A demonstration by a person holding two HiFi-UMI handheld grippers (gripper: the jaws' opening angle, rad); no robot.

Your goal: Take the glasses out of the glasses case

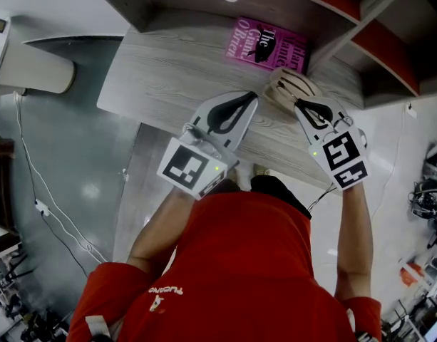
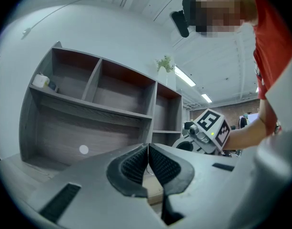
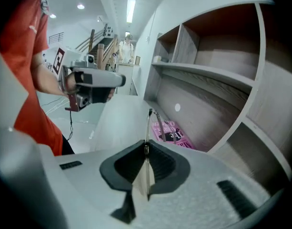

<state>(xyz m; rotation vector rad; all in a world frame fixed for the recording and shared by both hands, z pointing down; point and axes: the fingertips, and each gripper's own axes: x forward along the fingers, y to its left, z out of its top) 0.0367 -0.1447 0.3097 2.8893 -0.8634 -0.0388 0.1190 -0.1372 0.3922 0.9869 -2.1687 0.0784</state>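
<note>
Grey shelf unit (image 2: 88, 109) with open compartments, standing at the back of a pale wood-grain tabletop (image 1: 175, 70). Pink book (image 1: 268, 45), lying flat on the tabletop against the shelf. Beige case (image 1: 289, 84), on the tabletop just in front of the book, partly covered by the right tool. Left tool (image 2: 147, 149), clenched with pads meeting and nothing between them, held above the tabletop beside the case. Right tool (image 3: 146, 149), grasping the glasses (image 3: 148, 123) by a thin metal part that sticks up out of the pads. Whether the glasses are clear of the case cannot be told.
</note>
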